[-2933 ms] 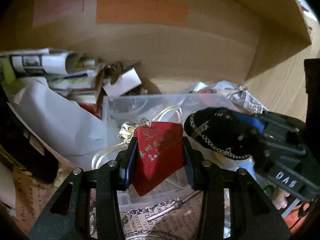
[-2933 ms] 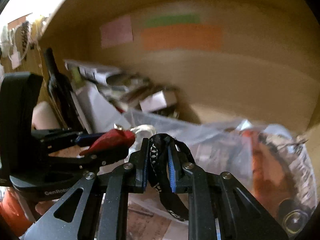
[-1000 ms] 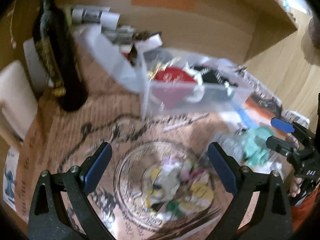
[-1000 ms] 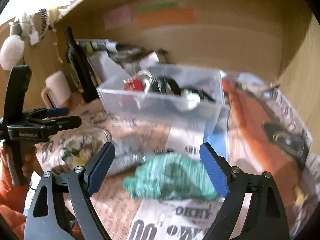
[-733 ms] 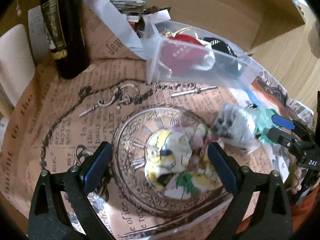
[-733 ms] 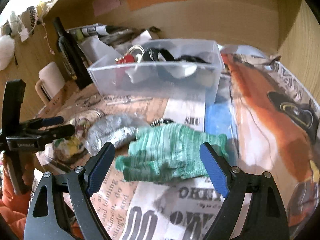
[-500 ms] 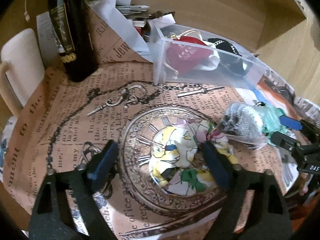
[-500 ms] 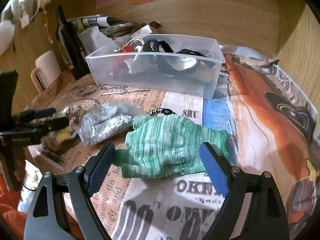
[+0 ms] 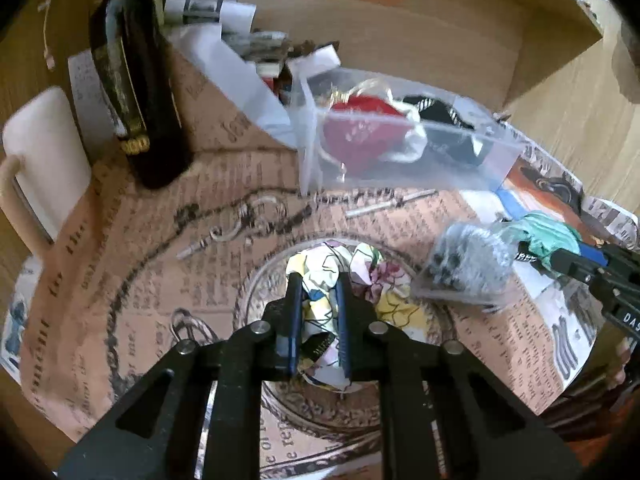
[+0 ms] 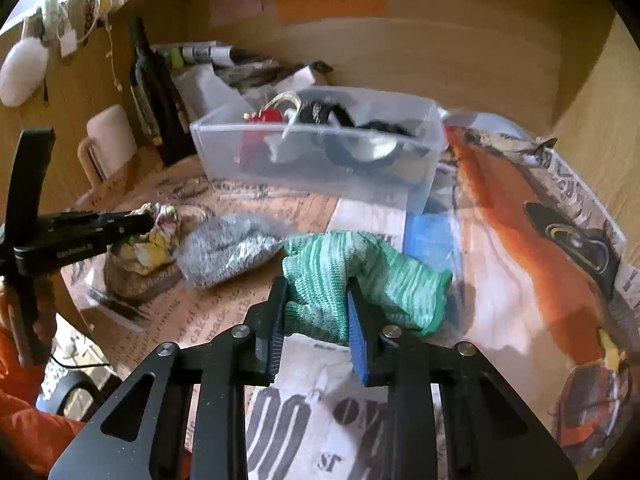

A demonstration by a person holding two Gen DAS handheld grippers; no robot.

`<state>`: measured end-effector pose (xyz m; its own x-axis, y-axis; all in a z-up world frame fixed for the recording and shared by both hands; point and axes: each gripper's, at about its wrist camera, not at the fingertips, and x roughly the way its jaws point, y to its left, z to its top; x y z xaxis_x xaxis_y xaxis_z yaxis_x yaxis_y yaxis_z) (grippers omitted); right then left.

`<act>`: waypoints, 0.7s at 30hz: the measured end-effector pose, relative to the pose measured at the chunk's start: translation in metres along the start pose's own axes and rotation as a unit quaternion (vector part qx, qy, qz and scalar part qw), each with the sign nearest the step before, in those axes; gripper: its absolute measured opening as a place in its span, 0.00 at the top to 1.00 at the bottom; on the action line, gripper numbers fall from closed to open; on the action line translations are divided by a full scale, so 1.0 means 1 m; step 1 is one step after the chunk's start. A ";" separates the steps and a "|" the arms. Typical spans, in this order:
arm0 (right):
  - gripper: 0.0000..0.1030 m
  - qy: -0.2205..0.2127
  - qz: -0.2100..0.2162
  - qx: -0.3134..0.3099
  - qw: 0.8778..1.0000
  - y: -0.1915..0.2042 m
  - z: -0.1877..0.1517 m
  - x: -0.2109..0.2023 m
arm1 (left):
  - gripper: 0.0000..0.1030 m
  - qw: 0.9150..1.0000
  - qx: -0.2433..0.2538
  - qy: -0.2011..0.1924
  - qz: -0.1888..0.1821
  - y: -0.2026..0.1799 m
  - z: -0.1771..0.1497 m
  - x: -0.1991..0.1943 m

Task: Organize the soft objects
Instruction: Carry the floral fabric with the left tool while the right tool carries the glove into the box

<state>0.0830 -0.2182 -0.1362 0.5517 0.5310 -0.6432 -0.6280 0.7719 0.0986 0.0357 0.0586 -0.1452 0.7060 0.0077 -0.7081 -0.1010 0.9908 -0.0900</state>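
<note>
Gripping was noted at both claws: the left gripper [image 9: 318, 280] was shut on the floral cloth [image 9: 320, 264], the right gripper [image 10: 316, 286] closing on the green glove [image 10: 360, 276]. Beyond both, up-table, the clear bin [image 10: 320, 168] was found holding red and black soft items.

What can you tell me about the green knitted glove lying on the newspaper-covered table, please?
The green glove is a soft knit, striped in light and darker green and crumpled into a lump. It lies on the newspaper sheet in front of the clear plastic bin, beside a grey item in a clear bag. The right gripper is closing on its near edge, the blue pads pinching the knit between them.
</note>
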 end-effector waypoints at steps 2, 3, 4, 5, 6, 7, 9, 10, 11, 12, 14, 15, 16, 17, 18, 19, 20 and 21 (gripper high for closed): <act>0.76 -0.014 -0.005 0.001 1.000 -0.003 0.006 -0.008 | 0.85 1.000 -0.002 -0.011 -0.005 -0.001 0.006 -0.006; 0.76 -0.020 -0.009 0.002 1.000 -0.002 0.009 -0.008 | 0.85 1.000 -0.002 -0.018 -0.006 -0.002 0.009 -0.009; 0.76 -0.026 -0.012 0.002 1.000 -0.002 0.012 -0.011 | 0.85 1.000 -0.001 -0.024 -0.006 -0.002 0.011 -0.012; 0.76 -0.032 -0.013 0.001 0.999 -0.003 0.015 -0.014 | 0.85 0.999 0.000 -0.032 -0.007 -0.003 0.014 -0.015; 0.76 -0.040 -0.017 0.000 0.999 -0.004 0.019 -0.017 | 0.85 0.999 0.002 -0.038 -0.007 -0.004 0.018 -0.018; 0.76 -0.047 -0.020 -0.002 0.999 -0.004 0.023 -0.020 | 0.85 0.999 0.004 -0.044 -0.006 -0.005 0.021 -0.020; 0.76 -0.064 -0.025 -0.006 0.998 -0.005 0.031 -0.026 | 0.85 0.998 0.010 -0.060 -0.004 -0.007 0.030 -0.025; 0.76 -0.074 -0.028 -0.009 0.997 -0.005 0.036 -0.029 | 0.85 0.998 0.011 -0.065 -0.004 -0.007 0.033 -0.025; 0.76 -0.080 -0.029 -0.010 0.996 -0.004 0.039 -0.029 | 0.85 0.997 0.012 -0.072 -0.006 -0.008 0.038 -0.027; 0.76 -0.089 -0.030 -0.011 0.995 -0.005 0.045 -0.031 | 0.85 0.997 0.012 -0.078 -0.007 -0.009 0.043 -0.029; 0.76 -0.110 -0.027 -0.012 0.994 -0.004 0.056 -0.033 | 0.85 0.996 0.009 -0.089 -0.007 -0.010 0.053 -0.029; 0.76 -0.119 -0.025 -0.012 0.993 -0.004 0.061 -0.034 | 0.85 0.996 0.008 -0.093 -0.008 -0.010 0.058 -0.029; 0.76 -0.125 -0.023 -0.013 0.992 -0.003 0.064 -0.034 | 0.85 0.995 0.007 -0.097 -0.009 -0.011 0.064 -0.028; 0.76 -0.134 -0.021 -0.015 0.991 -0.002 0.072 -0.033 | 0.85 0.995 0.007 -0.100 -0.011 -0.012 0.067 -0.027; 0.76 -0.140 -0.019 -0.016 0.990 -0.001 0.075 -0.033 | 0.85 0.995 0.007 -0.103 -0.012 -0.013 0.071 -0.026; 0.76 -0.145 -0.017 -0.017 0.989 -0.001 0.079 -0.033 | 0.85 0.994 0.008 -0.107 -0.016 -0.014 0.078 -0.025; 0.76 -0.150 -0.014 -0.020 0.988 0.000 0.085 -0.032 | 0.85 0.994 0.009 -0.110 -0.017 -0.015 0.081 -0.024; 0.76 -0.155 -0.014 -0.025 0.987 0.002 0.091 -0.030 | 0.85 0.993 0.010 -0.114 -0.016 -0.017 0.084 -0.025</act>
<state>0.1154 -0.2009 -0.0481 0.7062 0.5971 -0.3805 -0.6322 0.7737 0.0408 0.0791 0.0534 -0.0672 0.8494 0.0040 -0.5278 -0.0635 0.9935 -0.0948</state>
